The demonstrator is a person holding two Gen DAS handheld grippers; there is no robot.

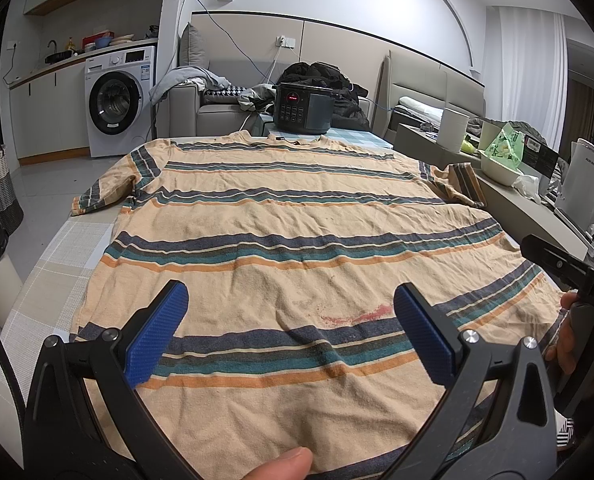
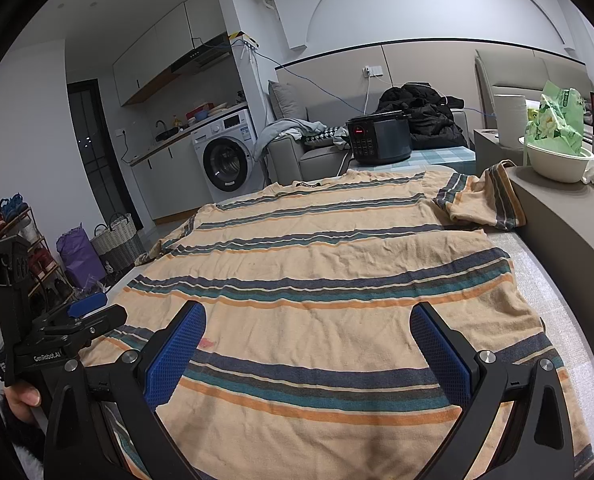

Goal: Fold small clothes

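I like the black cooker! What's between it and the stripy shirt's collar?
Only blue-checked tablecloth separates the black pressure cooker from the peach striped T-shirt, clearest in the right wrist view.

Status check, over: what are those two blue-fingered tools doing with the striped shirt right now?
Left tool open, holding nothing. Right tool open, holding nothing. Striped shirt spread flat on table, unfolded. Cooker beyond collar, not in the way.

Cool, even indoor light, moderately bright, falls from overhead; shadows are soft. Focus is sharp centrally. Strong fisheye distortion bends walls and surface edges, with black vignetting in every corner. No glare.
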